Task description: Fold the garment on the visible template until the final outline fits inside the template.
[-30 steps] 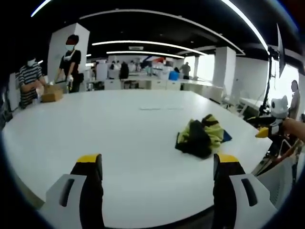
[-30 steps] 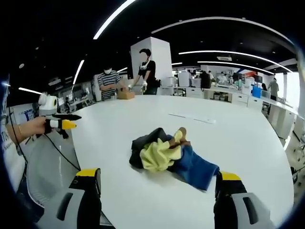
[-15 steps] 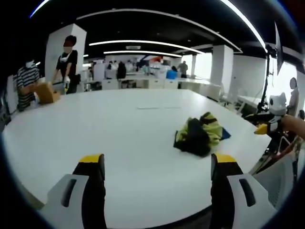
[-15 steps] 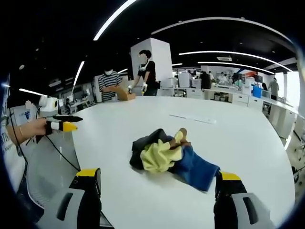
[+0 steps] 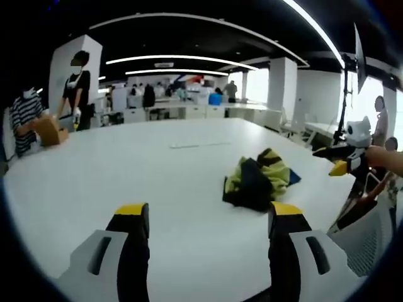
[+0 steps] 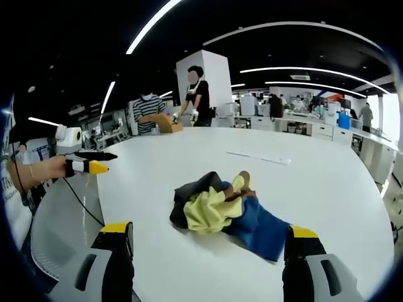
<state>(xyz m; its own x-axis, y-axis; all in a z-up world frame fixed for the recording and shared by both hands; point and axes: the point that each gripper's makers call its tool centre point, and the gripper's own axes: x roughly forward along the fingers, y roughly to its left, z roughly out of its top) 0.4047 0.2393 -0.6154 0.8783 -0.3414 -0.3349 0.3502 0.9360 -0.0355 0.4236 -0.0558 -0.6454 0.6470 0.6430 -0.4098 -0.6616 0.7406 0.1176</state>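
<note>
Left gripper (image 5: 206,217): fingers (image 5: 131,220) spread wide, yellow-tipped, holding nothing, poised above the near edge of the white worktop (image 5: 126,170). Right gripper (image 6: 208,236): fingers (image 6: 117,236) likewise wide apart and empty, over the worktop's near edge. Garment (image 6: 223,211): one crumpled heap of black, pale yellow and blue cloth, lying on the worktop ahead of the right gripper and between its fingers; in the left gripper view it lies ahead and to the right, touching neither gripper. Template: a faint pale outline (image 6: 258,157) on the worktop beyond the garment, possibly tape or paper, too faint to tell. Each gripper appears at the edge of the other's view, held in a hand (image 6: 47,168). Far side of worktop: two people (image 6: 192,97) standing by a brown cardboard box (image 5: 49,130). Background: open office with desks and ceiling light strips.
</note>
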